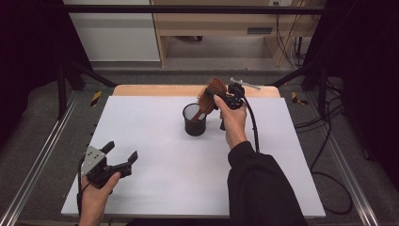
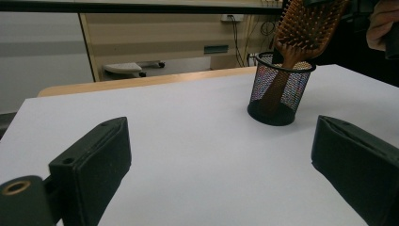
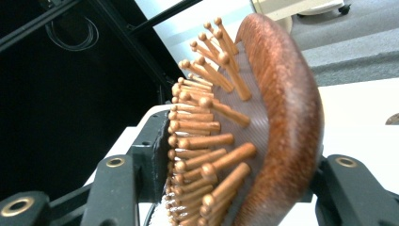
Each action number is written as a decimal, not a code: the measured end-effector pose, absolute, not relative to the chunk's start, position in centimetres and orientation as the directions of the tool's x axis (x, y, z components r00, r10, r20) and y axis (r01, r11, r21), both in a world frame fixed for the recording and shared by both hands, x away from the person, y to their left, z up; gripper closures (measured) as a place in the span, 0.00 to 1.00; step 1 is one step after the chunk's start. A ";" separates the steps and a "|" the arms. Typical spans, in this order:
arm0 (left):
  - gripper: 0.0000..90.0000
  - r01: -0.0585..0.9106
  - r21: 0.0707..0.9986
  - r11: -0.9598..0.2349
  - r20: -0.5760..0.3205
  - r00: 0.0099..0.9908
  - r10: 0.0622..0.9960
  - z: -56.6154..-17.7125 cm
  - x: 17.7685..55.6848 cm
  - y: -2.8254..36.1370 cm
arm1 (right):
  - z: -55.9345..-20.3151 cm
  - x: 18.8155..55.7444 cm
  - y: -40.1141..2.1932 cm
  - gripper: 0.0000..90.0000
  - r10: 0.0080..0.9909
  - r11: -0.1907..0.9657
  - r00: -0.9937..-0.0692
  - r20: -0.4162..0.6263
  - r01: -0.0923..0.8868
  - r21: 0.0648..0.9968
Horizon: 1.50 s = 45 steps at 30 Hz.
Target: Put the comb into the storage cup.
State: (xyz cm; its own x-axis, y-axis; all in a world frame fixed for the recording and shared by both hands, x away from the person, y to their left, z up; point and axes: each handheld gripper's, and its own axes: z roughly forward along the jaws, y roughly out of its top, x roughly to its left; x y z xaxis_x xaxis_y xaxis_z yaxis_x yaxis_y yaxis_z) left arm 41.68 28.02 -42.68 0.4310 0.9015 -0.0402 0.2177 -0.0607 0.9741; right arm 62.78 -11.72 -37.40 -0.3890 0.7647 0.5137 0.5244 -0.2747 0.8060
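At centre frame, the right tool (image 1: 226, 96) pinches the brush (image 1: 210, 94) in the cup (image 1: 194, 120); a sideways tug could tip it. The left tool (image 1: 123, 154) is spread.

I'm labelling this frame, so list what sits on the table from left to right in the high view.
Left gripper, open, at the near left → black mesh cup → wooden hairbrush, handle down in the cup → right gripper, shut on the hairbrush head.

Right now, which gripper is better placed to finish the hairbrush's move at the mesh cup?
Right. The right gripper is clamped on the hairbrush, whose handle sits inside the mesh cup. The left gripper is open, near the table's front edge.
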 end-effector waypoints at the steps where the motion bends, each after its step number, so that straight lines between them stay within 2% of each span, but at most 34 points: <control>1: 0.06 0.218 0.974 -0.061 -0.040 0.431 0.901 -42.7 41.7 28.0 | -37.3 62.8 -11.7 0.48 0.767 -0.275 -0.387 0.511 0.522 0.807; 13: 0.06 0.221 0.973 -0.061 -0.042 0.433 0.901 -42.7 41.7 28.1 | -37.2 62.7 -12.0 0.46 0.769 -0.264 -0.399 0.500 0.515 0.816; 25: 0.06 0.223 0.973 -0.063 -0.041 0.434 0.900 -42.7 41.7 28.2 | -36.9 62.6 -12.6 0.36 0.773 -0.260 -0.400 0.492 0.507 0.822; 40: 0.06 0.225 0.972 -0.065 -0.041 0.436 0.899 -42.7 41.8 28.1 | -36.9 62.6 -12.4 0.31 0.770 -0.256 -0.409 0.490 0.506 0.824; 45: 0.06 0.225 0.972 -0.064 -0.041 0.436 0.899 -42.7 41.8 28.2 | -36.8 62.6 -12.4 0.20 0.784 -0.241 -0.401 0.474 0.508 0.827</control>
State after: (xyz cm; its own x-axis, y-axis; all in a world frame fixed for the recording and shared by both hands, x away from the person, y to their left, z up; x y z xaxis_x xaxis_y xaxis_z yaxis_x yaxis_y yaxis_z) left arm 41.77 28.19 -42.74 0.4360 0.8990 -0.0415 0.2249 -0.0642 0.9723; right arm 62.58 -12.37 -36.83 -0.4006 0.7842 0.4739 0.5079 -0.2405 0.8272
